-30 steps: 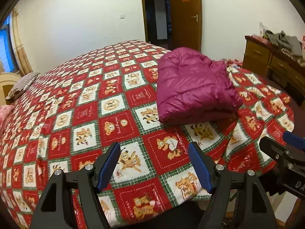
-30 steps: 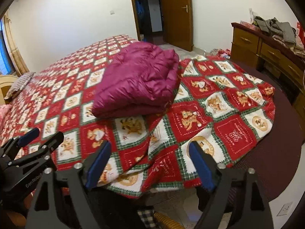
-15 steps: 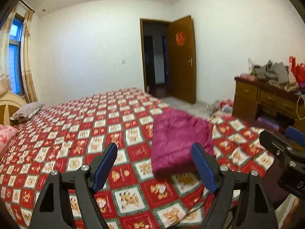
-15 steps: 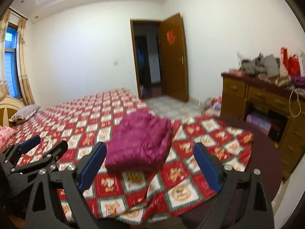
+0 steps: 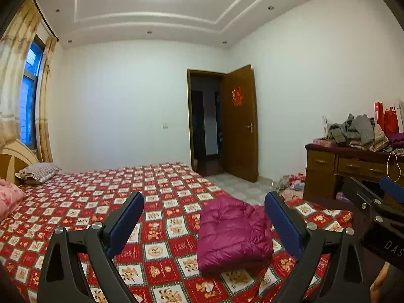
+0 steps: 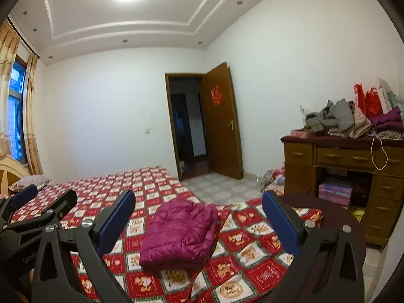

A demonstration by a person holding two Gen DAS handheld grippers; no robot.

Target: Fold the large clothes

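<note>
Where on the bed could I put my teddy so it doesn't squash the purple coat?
The wide stretch of red bedspread between the folded purple jacket and the pillows is bare. The strip between the jacket and the bed's near edge is narrow. The desk top is crowded with clothes.

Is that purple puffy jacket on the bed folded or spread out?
Folded: the purple down jacket lies as a compact, layered bundle on the bedspread.

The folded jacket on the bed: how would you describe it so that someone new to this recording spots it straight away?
Start at the bed, covered with a red, white and green bear-print quilt. Near its foot end, towards the wooden desk, lies the jacket, folded into a compact puffy block. It is plain magenta and quilted, the only unpatterned thing on the bedspread, unlike the loose grey clothes piled on the desk.
</note>
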